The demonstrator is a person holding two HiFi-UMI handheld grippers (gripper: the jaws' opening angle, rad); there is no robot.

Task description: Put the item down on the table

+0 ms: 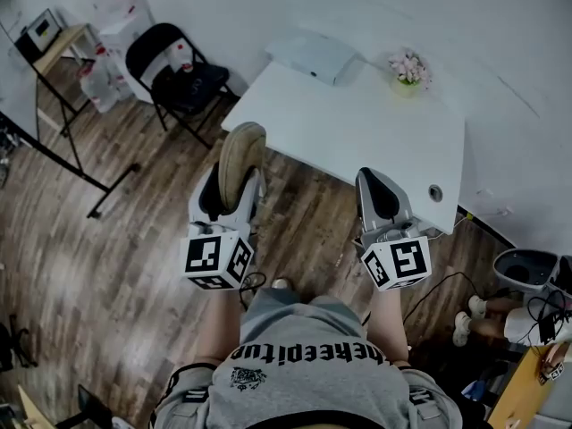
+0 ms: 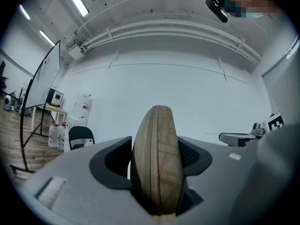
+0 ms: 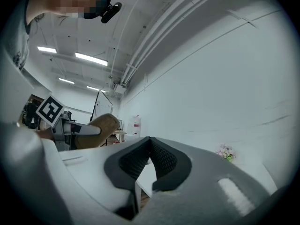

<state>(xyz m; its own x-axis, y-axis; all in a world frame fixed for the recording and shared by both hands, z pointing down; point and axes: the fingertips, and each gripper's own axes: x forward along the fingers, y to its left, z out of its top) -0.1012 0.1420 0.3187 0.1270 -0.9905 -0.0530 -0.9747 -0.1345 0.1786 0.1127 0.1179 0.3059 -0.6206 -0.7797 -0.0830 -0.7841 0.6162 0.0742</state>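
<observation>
Pouch, long axis along jaws, clamped in left hand-held gripper; right one closed.

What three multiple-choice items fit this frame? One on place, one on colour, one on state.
1. Where do the flowers stand?
A. On the folding chair
B. On the white table, at its far edge by the wall
C. On the wooden floor

2. What colour is the zip case in the left gripper?
A. Tan
B. Blue
C. Red

3. How is the right gripper?
A. Jaws spread wide
B. Shut on the zip case
C. Jaws together, nothing held

Answers:
1 B, since the head view shows the flowers on the tabletop's far side.
2 A, since the left gripper view shows a tan fabric shell with a zip seam between the pads.
3 C, since the right gripper view shows the pads meeting at the tips with nothing between them.
</observation>
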